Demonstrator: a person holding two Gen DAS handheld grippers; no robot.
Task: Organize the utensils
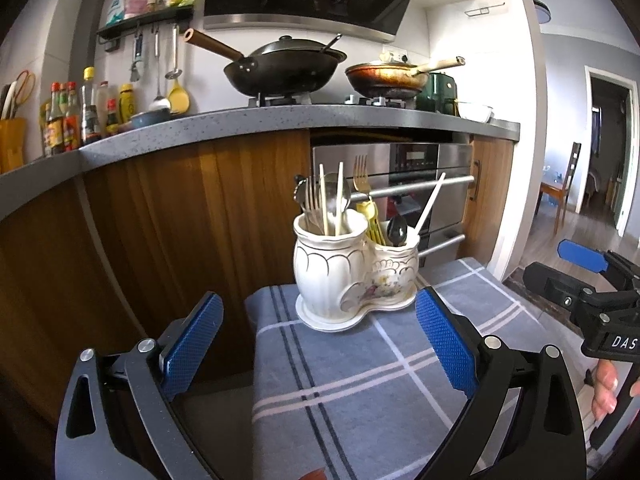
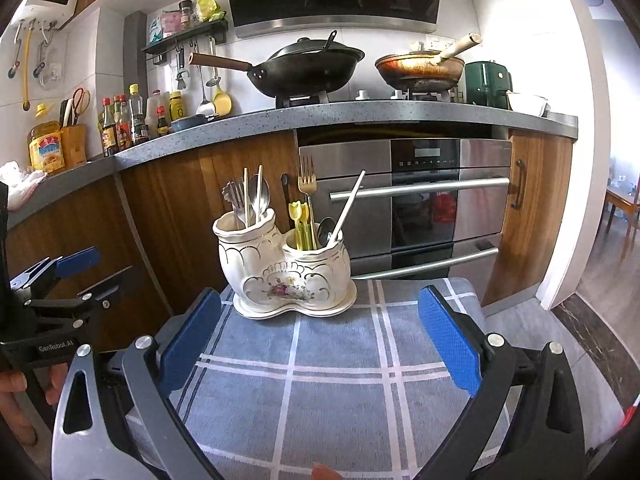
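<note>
A two-cup holder (image 2: 286, 270) is seen on the checked cloth (image 2: 320, 380). Larger cup: forks, spoon, two chopsticks (image 2: 253, 196). Smaller cup: gold fork (image 2: 307, 184), yellow pieces, one chopstick. Left gripper (image 1: 316, 340) and right gripper (image 2: 320, 340) are spread wide, nothing held.

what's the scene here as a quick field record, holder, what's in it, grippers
holder: white two-pot ceramic utensil holder on its matching tray, upright
surface: blue plaid cloth
taller pot: silver forks and spoon, two pale chopsticks
shorter pot: gold fork, yellow utensils, dark spoon, one leaning white chopstick
left gripper: open, empty, short of the holder
right gripper: open, empty, short of the holder
</note>
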